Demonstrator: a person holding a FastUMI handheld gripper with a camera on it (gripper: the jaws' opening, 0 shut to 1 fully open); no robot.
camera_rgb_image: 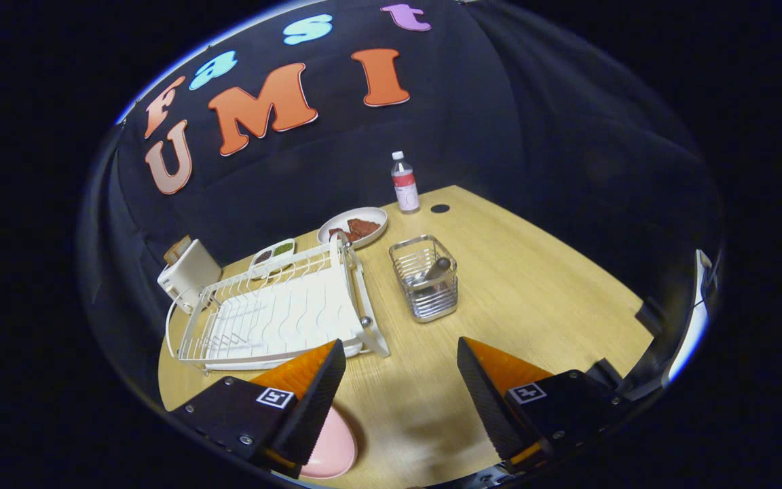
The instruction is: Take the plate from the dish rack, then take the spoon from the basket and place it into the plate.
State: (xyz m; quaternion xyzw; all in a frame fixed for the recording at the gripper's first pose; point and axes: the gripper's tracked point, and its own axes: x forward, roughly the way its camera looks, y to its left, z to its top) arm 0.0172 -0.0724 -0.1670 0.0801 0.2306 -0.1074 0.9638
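Observation:
My gripper [401, 350] hangs open above the wooden table [533, 292], with nothing between its fingers. A pink plate [332, 449] lies flat on the table close under the left finger, partly hidden by it. The white wire dish rack [275, 316] stands beyond the left finger with no dishes in it. A metal wire basket [425, 277] stands just ahead of the fingers, a little right of the rack, and a spoon [434, 270] leans inside it with its handle up.
At the back of the table stand a small bottle [404, 182], a white plate with brown food [354, 226], a small divided dish [273, 253] and a white box-like appliance [189, 273] behind the rack. The table's right half is bare wood.

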